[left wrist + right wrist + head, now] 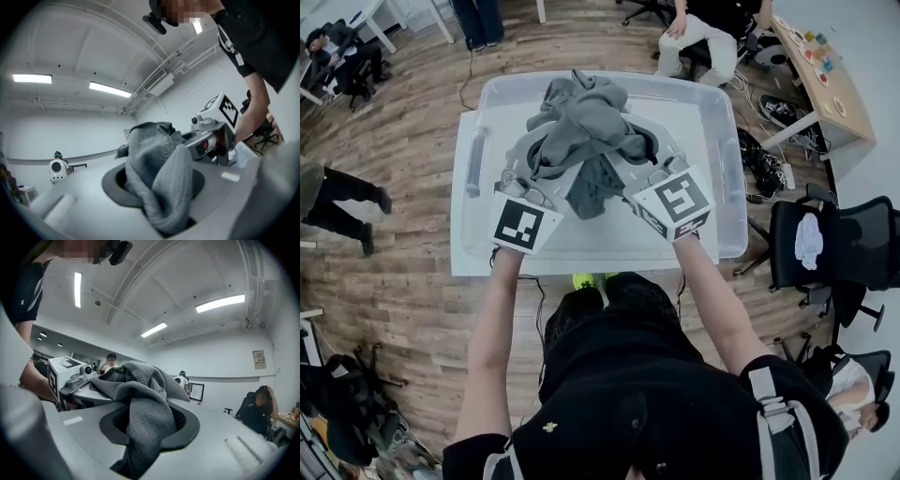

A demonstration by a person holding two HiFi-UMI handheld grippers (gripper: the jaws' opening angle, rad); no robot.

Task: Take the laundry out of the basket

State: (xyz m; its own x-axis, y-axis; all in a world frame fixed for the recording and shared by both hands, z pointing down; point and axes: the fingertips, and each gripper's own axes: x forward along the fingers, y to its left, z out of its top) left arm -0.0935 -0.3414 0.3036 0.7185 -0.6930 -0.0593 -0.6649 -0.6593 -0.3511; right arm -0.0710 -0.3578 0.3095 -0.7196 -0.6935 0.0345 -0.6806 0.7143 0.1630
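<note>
A grey knitted garment (pixel 581 122) is bunched up and lifted over the clear plastic basket (pixel 717 122). Both grippers point upward into it. My left gripper (pixel 546 155) is shut on the garment's left side, where the cloth (pixel 159 173) hangs folded between its jaws. My right gripper (pixel 636 145) is shut on the right side, with the fabric (pixel 145 413) draped through its jaws. A darker end of the garment dangles between the two grippers. The right gripper (pixel 213 136) shows across the cloth in the left gripper view, and the left gripper (pixel 70 373) in the right gripper view.
The basket rests on a white table (pixel 461 197) over a wooden floor. A person (pixel 698 33) sits beyond the basket. Black office chairs (pixel 834 244) and a wooden desk (pixel 825 75) stand at the right. Another person (pixel 342 202) stands at the left.
</note>
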